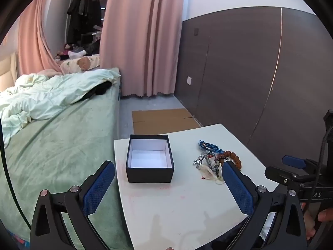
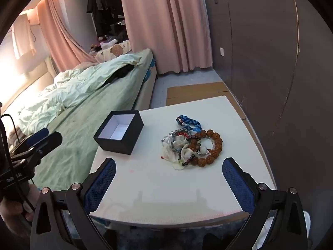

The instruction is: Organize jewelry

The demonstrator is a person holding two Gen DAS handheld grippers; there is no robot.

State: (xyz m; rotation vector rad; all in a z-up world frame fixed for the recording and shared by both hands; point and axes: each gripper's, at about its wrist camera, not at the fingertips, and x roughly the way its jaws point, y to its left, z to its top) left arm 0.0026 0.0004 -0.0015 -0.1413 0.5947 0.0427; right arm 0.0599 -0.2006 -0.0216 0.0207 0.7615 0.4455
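A black box (image 1: 149, 160) (image 2: 119, 135) with a white, empty inside stands open on the small white table (image 1: 177, 204) (image 2: 166, 183). To its right lies a heap of jewelry (image 1: 216, 162) (image 2: 192, 145): a blue braided bracelet (image 1: 209, 146) (image 2: 188, 121), a brown bead bracelet (image 2: 214, 145), silver chains and white pieces. My left gripper (image 1: 168, 166) hovers open above the table's near side, the box between its fingers in view but well ahead of them. My right gripper (image 2: 169, 162) is open too, just short of the heap. Nothing is held.
A bed (image 1: 58, 145) (image 2: 87, 104) with a green sheet and pale duvet abuts the table's left side. A dark panelled wall (image 1: 249, 73) runs along the right. Flat cardboard (image 1: 162, 119) lies on the floor beyond the table, before pink curtains (image 1: 141, 41).
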